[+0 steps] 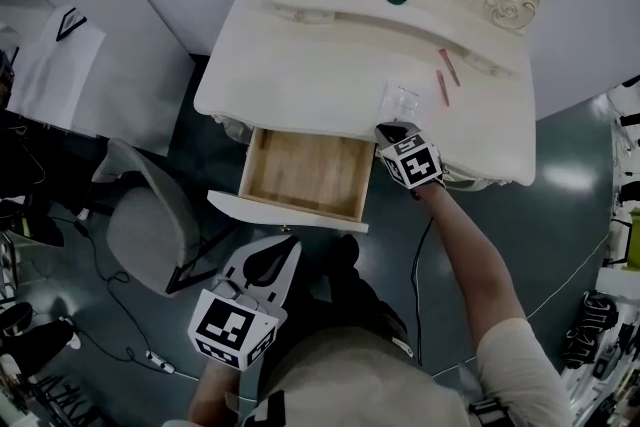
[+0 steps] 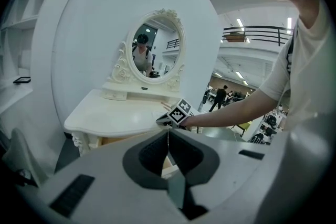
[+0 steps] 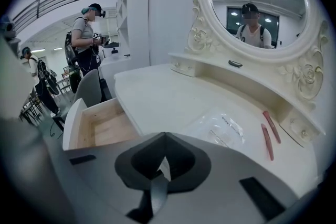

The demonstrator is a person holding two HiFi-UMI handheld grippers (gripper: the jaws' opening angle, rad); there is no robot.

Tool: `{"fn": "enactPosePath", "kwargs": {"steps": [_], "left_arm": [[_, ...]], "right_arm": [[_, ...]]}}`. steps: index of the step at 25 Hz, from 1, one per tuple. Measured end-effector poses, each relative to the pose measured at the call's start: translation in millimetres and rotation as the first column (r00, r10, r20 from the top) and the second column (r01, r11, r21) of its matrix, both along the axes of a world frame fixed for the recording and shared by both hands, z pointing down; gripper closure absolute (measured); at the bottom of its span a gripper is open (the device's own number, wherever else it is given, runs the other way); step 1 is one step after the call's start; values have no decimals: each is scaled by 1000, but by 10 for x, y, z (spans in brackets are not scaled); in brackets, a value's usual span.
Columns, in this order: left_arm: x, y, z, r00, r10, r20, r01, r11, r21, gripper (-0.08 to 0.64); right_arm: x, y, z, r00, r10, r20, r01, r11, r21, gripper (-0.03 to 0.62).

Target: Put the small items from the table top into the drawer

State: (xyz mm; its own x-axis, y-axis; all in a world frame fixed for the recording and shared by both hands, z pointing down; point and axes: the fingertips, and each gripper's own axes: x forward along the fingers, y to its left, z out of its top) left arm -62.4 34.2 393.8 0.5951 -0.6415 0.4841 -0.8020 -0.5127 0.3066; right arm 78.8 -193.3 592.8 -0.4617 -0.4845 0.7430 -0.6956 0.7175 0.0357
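Clear plastic bag (image 1: 402, 100): on desk (image 1: 300, 75), near front edge, beside two pink sticks (image 1: 441, 87).
Pick-up step: right gripper (image 1: 392, 133) fingers closed, apparently pinching its near edge; left gripper (image 1: 275, 260) fingers together, empty. Next: lift, carry to open drawer (image 1: 305, 173).

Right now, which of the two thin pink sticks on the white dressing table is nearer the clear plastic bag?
The front pink stick, closer to the table's front edge; the other stick lies farther back.
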Motion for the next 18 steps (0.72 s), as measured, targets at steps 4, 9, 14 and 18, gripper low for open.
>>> {"fn": "enactPosePath", "kwargs": {"steps": [4, 9, 14, 18], "left_arm": [[16, -4, -32, 1000, 9, -4, -8, 1000, 12, 503], [-6, 9, -70, 1000, 14, -7, -14, 999, 29, 503], [-43, 56, -97, 999, 23, 31, -24, 999, 40, 503], [-85, 80, -130, 999, 24, 37, -26, 998, 54, 503]], "right_arm": [[0, -37, -152, 1000, 10, 22, -11, 1000, 25, 566], [-3, -58, -307, 1000, 10, 25, -11, 999, 49, 566], [-6, -28, -391, 1000, 10, 14, -11, 999, 52, 566], [-3, -21, -470, 1000, 15, 8, -15, 998, 67, 566]]}}
